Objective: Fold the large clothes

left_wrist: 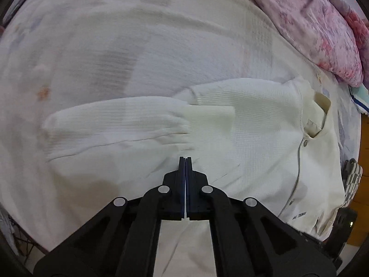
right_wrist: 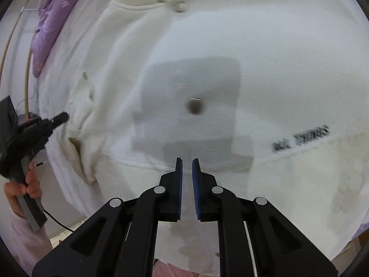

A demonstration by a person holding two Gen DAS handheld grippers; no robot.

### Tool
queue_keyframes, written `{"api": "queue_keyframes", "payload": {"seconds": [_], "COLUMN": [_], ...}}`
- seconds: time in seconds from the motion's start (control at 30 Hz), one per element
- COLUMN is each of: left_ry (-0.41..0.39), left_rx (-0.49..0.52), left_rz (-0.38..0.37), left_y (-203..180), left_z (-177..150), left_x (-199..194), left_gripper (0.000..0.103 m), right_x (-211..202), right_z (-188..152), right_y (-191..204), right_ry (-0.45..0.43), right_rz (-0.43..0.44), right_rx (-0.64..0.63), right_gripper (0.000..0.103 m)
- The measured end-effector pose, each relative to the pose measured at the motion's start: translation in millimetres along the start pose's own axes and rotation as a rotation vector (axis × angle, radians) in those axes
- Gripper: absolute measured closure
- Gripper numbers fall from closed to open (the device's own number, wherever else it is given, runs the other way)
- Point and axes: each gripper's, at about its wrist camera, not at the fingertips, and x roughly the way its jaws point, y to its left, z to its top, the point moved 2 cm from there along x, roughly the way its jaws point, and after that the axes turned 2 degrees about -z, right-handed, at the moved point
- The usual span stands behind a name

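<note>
A large cream-white button-up shirt [left_wrist: 253,138] lies spread on a bed, with one sleeve [left_wrist: 115,124] folded across its body and small dark lettering near the hem. My left gripper [left_wrist: 185,159] is shut and empty, just above the shirt below the sleeve cuff. In the right wrist view the shirt [right_wrist: 207,57] fills the frame, with a dark snap button [right_wrist: 195,106] and the lettering [right_wrist: 299,138]. My right gripper [right_wrist: 186,161] is slightly open and empty, close over the shirt's front near its hem edge. The left gripper [right_wrist: 61,117] shows at the far left, held by a hand.
A pink floral quilt [left_wrist: 322,23] is bunched at the upper right of the bed. A pale bedsheet [left_wrist: 92,34] lies beyond the shirt. A checked item [left_wrist: 352,180] sits at the bed's right edge. A purple pillow [right_wrist: 53,23] lies at the upper left.
</note>
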Motion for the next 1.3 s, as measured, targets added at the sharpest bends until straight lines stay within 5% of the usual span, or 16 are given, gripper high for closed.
{"api": "queue_keyframes", "payload": {"seconds": [0.03, 0.07, 0.1, 0.13, 0.33, 0.43, 0.53, 0.6, 0.87, 1.03, 1.17, 1.3], "left_ry": [0.018, 0.041, 0.04, 0.019, 0.1, 0.092, 0.056, 0.058, -0.061, -0.218, -0.474, -0.636], "left_rx": [-0.004, 0.013, 0.047, 0.119, 0.592, 0.654, 0.674, 0.627, 0.276, 0.128, 0.035, -0.059], "left_rz": [-0.044, -0.103, -0.13, -0.118, 0.228, 0.251, 0.262, 0.187, -0.11, -0.001, 0.14, 0.107], "left_y": [-2, -9, -23, -36, -83, -79, -74, -70, 1, 49, 66, 56], "left_z": [0, -2, 0, -1, -29, -29, -22, -20, -2, -3, -18, -24], "left_x": [0, 3, 6, 9, 60, 69, 73, 61, -28, -97, -179, -247], "left_gripper": [0.091, 0.053, 0.034, 0.026, 0.035, 0.036, 0.055, 0.076, 0.084, 0.095, 0.095, 0.095], "right_x": [4, 6, 9, 9, 10, 14, 17, 13, 9, 24, 73, 115], "right_z": [2, 3, 4, 4, -4, -5, -3, -1, 2, 2, 1, 12], "right_y": [7, 15, 24, 27, 36, 22, 10, 8, 21, 57, 93, 91], "right_ry": [0.0, -0.002, 0.002, 0.007, 0.029, 0.04, 0.037, 0.023, 0.01, 0.033, 0.122, 0.123], "right_rz": [0.001, 0.012, 0.033, 0.042, 0.065, 0.062, 0.036, 0.047, 0.058, 0.101, 0.228, 0.233], "right_rx": [-0.006, -0.011, -0.016, -0.02, -0.04, -0.01, 0.014, 0.024, -0.046, -0.136, -0.175, -0.072], "right_gripper": [0.093, 0.093, 0.093, 0.093, 0.093, 0.093, 0.093, 0.093, 0.093, 0.093, 0.096, 0.096]}}
